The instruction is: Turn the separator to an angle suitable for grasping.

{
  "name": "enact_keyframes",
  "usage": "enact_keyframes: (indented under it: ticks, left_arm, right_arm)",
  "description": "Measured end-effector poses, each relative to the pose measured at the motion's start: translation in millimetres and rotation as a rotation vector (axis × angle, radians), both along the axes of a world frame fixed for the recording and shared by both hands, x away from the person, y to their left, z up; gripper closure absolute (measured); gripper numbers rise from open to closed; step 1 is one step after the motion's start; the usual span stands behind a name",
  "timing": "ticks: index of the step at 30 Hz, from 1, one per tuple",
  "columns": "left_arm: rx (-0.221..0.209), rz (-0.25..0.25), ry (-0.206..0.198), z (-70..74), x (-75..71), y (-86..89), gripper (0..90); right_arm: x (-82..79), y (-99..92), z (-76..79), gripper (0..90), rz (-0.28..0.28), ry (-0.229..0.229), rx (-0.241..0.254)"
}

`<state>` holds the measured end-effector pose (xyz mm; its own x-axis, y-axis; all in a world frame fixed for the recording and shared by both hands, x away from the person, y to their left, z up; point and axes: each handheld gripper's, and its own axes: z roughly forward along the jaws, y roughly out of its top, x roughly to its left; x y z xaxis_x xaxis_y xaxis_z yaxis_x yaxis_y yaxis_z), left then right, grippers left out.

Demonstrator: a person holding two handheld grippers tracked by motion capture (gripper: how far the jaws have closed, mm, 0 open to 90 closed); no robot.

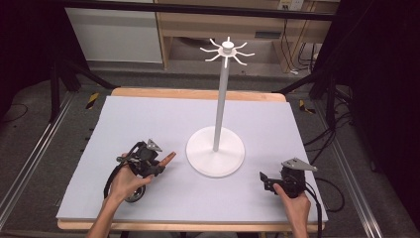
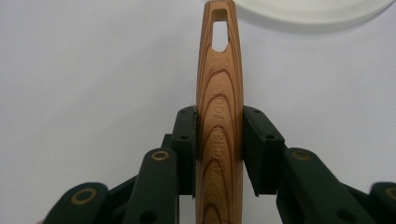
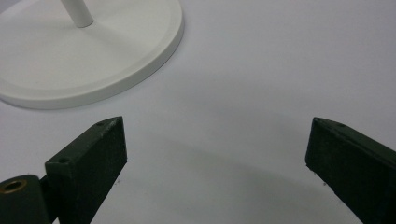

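Observation:
A wooden utensil handle (image 2: 218, 107) with a hanging slot near its tip is clamped between the pads of my left gripper (image 2: 218, 140). From above, that left gripper (image 1: 157, 166) sits at the table's left front, and the handle's tip (image 1: 168, 157) points right toward the white stand's round base (image 1: 215, 151). The stand's pole rises to a ring of white hooks (image 1: 227, 51). My right gripper (image 1: 265, 181) rests at the right front, jaws wide apart with nothing between them (image 3: 215, 154); the base (image 3: 88, 51) lies just beyond it.
A pale grey mat (image 1: 148, 119) covers the wooden table. Cables (image 1: 327, 139) and dark frame legs stand off the table's right side. A shelf unit (image 1: 247, 25) runs along the back wall.

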<state>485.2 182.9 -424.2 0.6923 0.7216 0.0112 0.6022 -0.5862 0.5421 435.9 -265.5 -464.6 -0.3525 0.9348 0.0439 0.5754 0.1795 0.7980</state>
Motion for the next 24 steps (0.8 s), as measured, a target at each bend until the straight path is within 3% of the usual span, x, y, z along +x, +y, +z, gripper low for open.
enact_keyframes:
  ticks: [2, 4, 9, 10, 12, 14, 15, 22, 24]
  left_arm:
    - [-0.021, 0.002, -0.033, 7.5, -3.7, 2.0, 67.6]
    - [-0.032, 0.005, -0.041, 10.1, -5.3, 2.5, 67.6]
    - [-0.094, 0.004, -0.124, 31.0, -18.5, 6.1, 67.6]
    - [-0.094, 0.004, -0.124, 31.0, -18.5, 6.1, 67.6]
    - [-0.121, 0.008, -0.172, 37.2, -25.0, 6.2, 67.6]
    - [-0.132, 0.012, -0.189, 39.1, -26.8, 6.0, 67.6]
    - [-0.157, 0.019, -0.220, 41.4, -29.1, 6.7, 67.5]
    - [-0.281, 0.039, -0.318, 50.8, -38.7, 13.2, 67.5]
    - [-0.296, 0.042, -0.337, 53.3, -40.6, 14.9, 67.5]
  right_arm:
    - [-0.1, -0.3, 0.2, 6.0, 0.000, -0.002, -0.002]
    - [-0.2, -0.4, 0.3, 6.0, 0.000, -0.002, -0.002]
    - [-0.5, -1.1, 0.9, 5.9, -0.005, -0.014, 0.001]
    - [-0.5, -1.1, 0.9, 5.9, -0.008, -0.020, -0.002]
    - [-0.6, -1.1, 1.0, 5.9, -0.016, -0.030, 0.002]
    - [-0.3, -1.4, 1.3, 5.9, -0.016, -0.034, 0.005]
    - [-0.5, -1.4, 1.4, 6.0, -0.015, -0.035, 0.007]
    - [-1.2, -2.3, 2.3, 6.0, -0.023, -0.040, 0.013]
    - [-1.1, -2.1, 2.2, 5.9, -0.022, -0.036, 0.012]
